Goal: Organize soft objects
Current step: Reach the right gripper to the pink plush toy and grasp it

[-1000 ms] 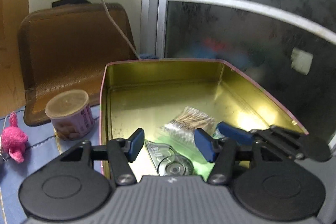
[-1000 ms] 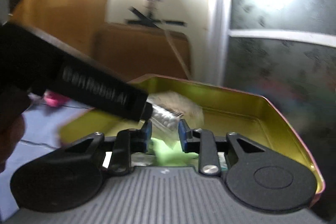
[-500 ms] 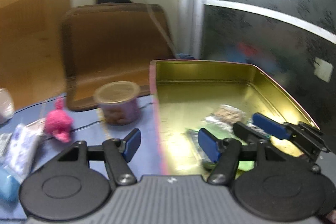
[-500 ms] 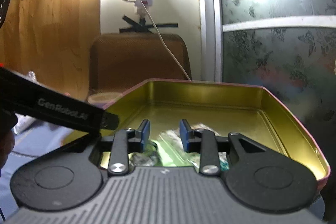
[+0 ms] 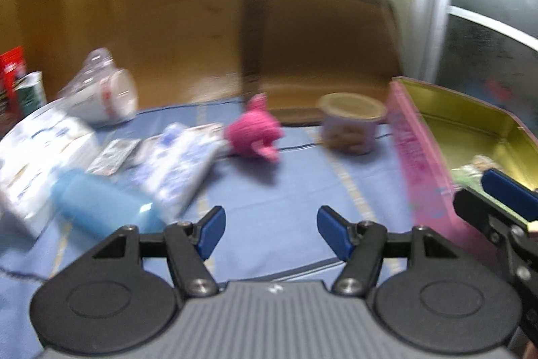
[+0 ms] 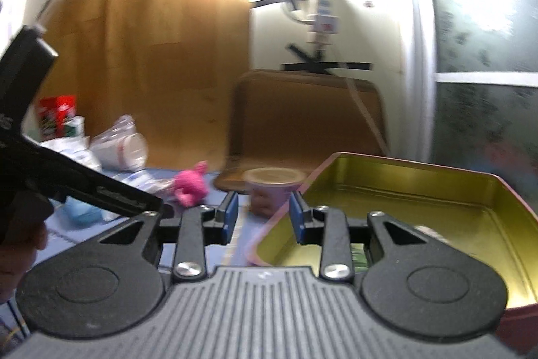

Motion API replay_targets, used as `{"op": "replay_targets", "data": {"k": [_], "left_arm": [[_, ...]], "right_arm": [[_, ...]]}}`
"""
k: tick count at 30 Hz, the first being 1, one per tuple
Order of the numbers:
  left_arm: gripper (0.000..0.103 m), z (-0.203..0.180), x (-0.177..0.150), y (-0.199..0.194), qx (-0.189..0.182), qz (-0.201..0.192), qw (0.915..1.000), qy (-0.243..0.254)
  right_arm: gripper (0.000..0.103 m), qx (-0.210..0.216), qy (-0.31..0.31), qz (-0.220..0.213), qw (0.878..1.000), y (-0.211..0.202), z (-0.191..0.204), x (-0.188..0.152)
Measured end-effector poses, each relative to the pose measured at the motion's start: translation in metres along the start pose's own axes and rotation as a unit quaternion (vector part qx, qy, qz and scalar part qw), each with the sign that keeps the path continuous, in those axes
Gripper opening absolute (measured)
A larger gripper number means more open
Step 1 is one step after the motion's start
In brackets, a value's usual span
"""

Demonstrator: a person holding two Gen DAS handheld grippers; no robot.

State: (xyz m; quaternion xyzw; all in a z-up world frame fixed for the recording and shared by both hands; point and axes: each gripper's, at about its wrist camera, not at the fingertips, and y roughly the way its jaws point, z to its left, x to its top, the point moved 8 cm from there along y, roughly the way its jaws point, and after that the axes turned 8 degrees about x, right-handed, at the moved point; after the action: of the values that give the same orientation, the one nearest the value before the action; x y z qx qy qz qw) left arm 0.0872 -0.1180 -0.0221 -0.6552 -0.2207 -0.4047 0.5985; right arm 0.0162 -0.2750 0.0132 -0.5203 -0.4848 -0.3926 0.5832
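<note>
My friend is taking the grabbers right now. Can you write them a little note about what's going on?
Left gripper: fingers apart, holding nothing, above the blue cloth.
Right gripper: fingers apart, holding nothing, by the tin's near corner.
Done: a few small packets lie in the gold tin.
Left: the pink soft toy, the blue-and-white packs and the blue roll are on the cloth, outside the tin. The lidded cup stands beside the tin.

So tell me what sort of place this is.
Probably a room in a home: a table under a blue cloth, a brown chair back behind it, and a power strip taped to the wall.
</note>
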Motion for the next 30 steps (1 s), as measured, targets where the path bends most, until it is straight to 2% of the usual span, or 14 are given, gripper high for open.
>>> {"op": "replay_targets", "data": {"k": [6,13,18,25,30], "left_arm": [[0.062,0.053,-0.015,0.007,0.043,0.009,0.9985,-0.032],[0.062,0.099,-0.027,0.014,0.082,0.017,0.9941,-0.068],[0.065,0.121,-0.032,0.02,0.092,0.022,0.9917,-0.087],[0.065,0.136,-0.041,0.027,0.094,0.014,0.9901,-0.103],[0.066,0.132,-0.042,0.026,0.098,0.0,0.9907,-0.095]], "right_arm": [[0.037,0.053,-0.013,0.034,0.998,0.023,0.039,-0.007],[0.037,0.092,-0.007,0.075,0.993,0.05,0.066,-0.014],[0.037,0.109,0.013,0.098,0.989,0.07,0.077,-0.014],[0.04,0.11,0.015,0.121,0.987,0.096,0.086,-0.017],[0.047,0.083,0.038,0.113,0.989,0.132,0.075,-0.004]]}}
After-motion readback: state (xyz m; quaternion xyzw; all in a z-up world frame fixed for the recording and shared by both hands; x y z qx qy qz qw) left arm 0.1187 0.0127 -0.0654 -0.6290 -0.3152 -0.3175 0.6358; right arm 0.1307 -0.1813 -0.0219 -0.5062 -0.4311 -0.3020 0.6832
